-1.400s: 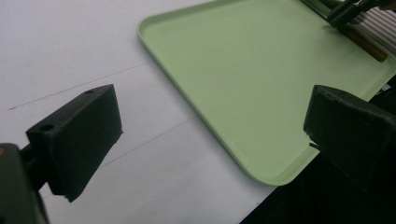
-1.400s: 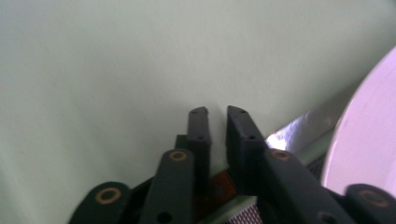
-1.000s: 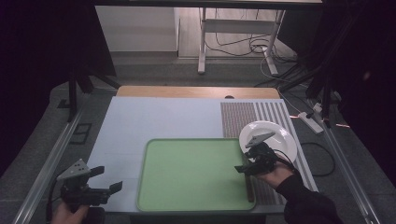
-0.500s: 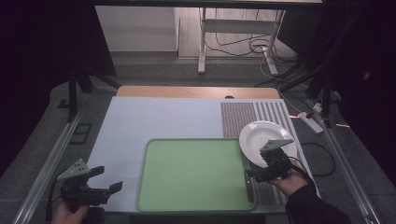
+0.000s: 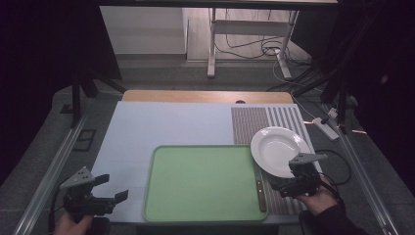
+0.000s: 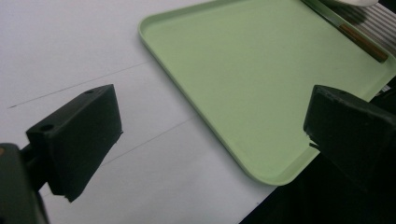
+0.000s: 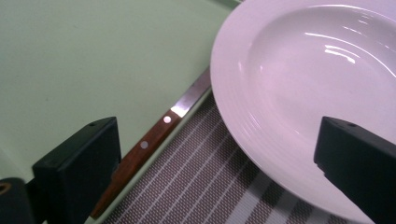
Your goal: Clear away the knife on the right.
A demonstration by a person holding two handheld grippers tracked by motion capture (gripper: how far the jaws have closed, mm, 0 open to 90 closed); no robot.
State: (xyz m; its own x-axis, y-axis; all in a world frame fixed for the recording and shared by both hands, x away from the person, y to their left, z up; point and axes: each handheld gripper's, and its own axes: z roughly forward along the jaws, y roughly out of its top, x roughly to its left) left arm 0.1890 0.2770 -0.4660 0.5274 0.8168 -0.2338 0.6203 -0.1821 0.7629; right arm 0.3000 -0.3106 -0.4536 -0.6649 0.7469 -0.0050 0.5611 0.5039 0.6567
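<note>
- Now your right gripper is released, empty, with the plate just ahead.
- Next, probably grasp the knife beside it.
- Your left gripper waits released too.

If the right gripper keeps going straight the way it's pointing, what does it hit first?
Most likely the near rim of the white plate, which lies ahead between the open jaws of the right gripper. The knife sits off toward the left jaw. Depth is hard to judge here.
</note>
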